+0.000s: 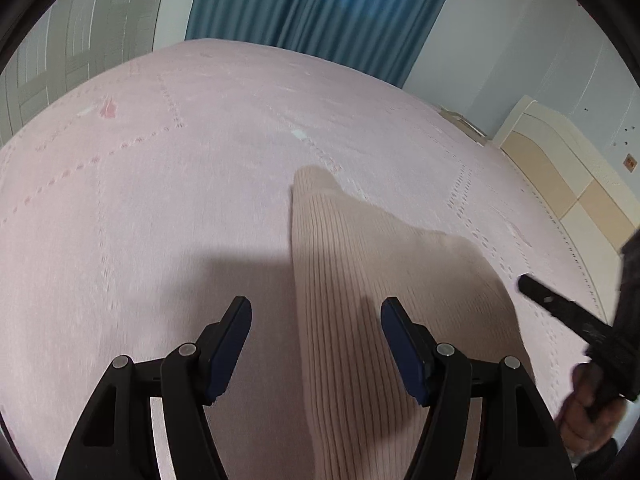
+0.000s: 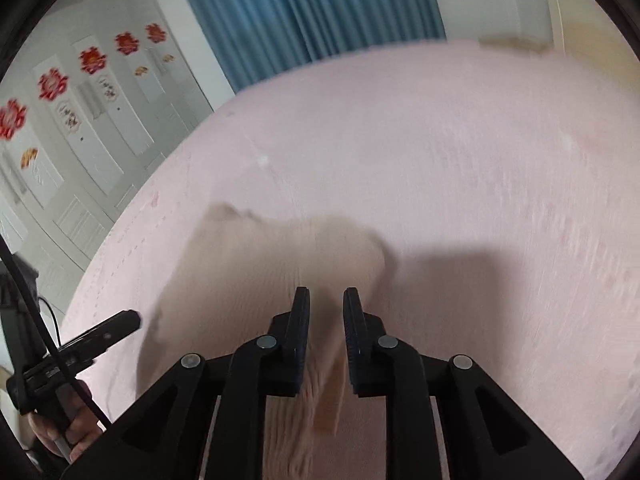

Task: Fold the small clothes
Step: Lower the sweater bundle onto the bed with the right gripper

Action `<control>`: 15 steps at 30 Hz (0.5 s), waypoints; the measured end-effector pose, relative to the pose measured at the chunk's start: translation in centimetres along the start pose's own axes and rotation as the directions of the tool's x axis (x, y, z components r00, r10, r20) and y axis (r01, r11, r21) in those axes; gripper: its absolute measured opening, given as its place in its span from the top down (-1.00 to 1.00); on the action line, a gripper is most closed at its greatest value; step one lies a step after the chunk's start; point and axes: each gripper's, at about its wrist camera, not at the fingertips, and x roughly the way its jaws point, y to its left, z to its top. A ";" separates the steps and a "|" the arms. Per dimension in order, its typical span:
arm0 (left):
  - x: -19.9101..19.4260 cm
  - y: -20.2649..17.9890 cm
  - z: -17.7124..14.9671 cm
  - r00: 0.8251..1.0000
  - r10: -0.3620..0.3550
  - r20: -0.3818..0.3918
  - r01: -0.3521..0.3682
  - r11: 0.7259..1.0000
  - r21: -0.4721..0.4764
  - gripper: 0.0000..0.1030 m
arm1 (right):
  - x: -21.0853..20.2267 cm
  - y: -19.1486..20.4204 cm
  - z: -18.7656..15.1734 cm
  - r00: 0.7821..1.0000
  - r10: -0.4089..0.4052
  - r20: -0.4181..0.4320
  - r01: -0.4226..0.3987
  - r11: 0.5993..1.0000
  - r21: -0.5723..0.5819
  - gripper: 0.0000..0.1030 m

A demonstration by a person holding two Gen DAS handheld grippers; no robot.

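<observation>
Parted left gripper straddles the ribbed garment, whose long axis runs away across the bed; right gripper, half-closed, holds nothing visibly.

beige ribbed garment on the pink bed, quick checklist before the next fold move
1. Left gripper open over the beige ribbed garment: ok.
2. Right gripper hold on the cloth: cannot tell, fingers narrowly apart, picture blurred.
3. Garment lying flat: not ok, the far end is bunched.
4. Pink bedspread bare around the garment: ok.
5. Grippers apart from each other: ok.
</observation>
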 end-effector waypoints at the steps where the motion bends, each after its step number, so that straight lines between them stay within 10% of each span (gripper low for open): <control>1: 0.6 -0.1 0.7 1.000 -0.002 -0.003 0.002 1.000 0.007 -0.27 | 0.2 0.4 0.5 1.000 -0.001 0.013 0.002 1.000 -0.025 0.61; 15: 4.8 -2.2 2.7 0.981 -0.193 -0.010 0.193 0.972 0.131 0.28 | 5.2 0.0 -1.7 0.998 -0.010 -0.067 0.003 0.995 -0.100 0.61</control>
